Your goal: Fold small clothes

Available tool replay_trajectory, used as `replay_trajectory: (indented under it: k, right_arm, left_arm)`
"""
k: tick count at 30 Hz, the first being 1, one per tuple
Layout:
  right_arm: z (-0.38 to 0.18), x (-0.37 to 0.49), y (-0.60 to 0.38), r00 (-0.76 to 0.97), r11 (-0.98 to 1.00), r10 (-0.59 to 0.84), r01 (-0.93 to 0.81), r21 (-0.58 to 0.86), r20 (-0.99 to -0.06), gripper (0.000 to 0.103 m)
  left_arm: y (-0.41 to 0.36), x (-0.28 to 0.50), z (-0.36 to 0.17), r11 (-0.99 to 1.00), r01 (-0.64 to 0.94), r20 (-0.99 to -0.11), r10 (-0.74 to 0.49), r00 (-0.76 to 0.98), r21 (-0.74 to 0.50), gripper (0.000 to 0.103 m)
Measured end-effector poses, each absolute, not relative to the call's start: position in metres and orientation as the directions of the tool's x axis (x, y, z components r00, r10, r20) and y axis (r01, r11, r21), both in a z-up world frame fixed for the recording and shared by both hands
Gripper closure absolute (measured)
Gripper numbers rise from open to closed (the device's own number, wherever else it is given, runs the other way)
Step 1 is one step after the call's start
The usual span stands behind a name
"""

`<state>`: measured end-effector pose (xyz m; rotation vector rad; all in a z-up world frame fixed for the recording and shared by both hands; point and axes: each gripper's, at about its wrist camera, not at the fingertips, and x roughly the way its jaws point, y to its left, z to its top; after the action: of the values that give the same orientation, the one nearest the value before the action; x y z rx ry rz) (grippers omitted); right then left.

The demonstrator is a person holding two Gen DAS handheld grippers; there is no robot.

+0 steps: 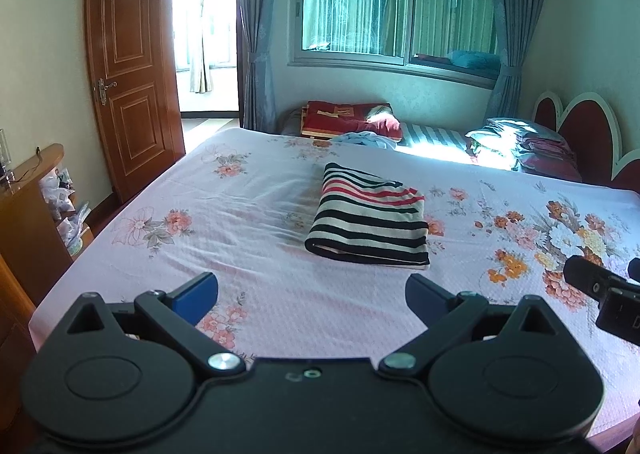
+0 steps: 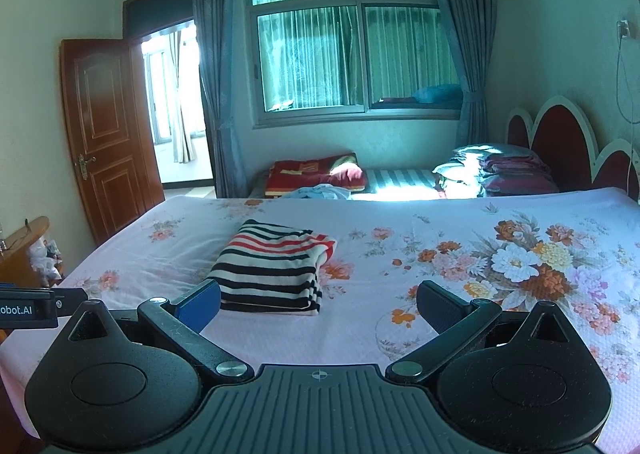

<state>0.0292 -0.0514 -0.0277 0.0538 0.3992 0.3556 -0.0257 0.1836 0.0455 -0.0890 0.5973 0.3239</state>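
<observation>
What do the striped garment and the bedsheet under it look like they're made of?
Striped garment: likely soft knit, cotton-like, matte; its thick rounded fold edge suggests this. Bedsheet: woven cloth with printed flowers, fine waffle-like texture, matte, lightly wrinkled.

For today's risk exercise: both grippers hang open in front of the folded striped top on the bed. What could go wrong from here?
1. The striped top is a loose stack of layers; pinching only the upper one might unfold it.
2. The bedsheet is soft and wrinkled, so a low left gripper or right gripper might snag it.
3. The grippers sit close together and could bump.
</observation>
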Motion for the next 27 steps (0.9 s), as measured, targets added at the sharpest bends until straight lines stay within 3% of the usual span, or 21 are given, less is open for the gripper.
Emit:
replay_trajectory:
  k: [27]
  right_arm:
    - [-0.0282,0.0328,-0.0463,0.856,0.933,0.360,-0.339,0.123,-0.372,0.000]
  left_arm:
    - [0.1876,-0.0245,0.0444,0.944,-0.331,-0.573,0.273,0.773,0.003,0.003]
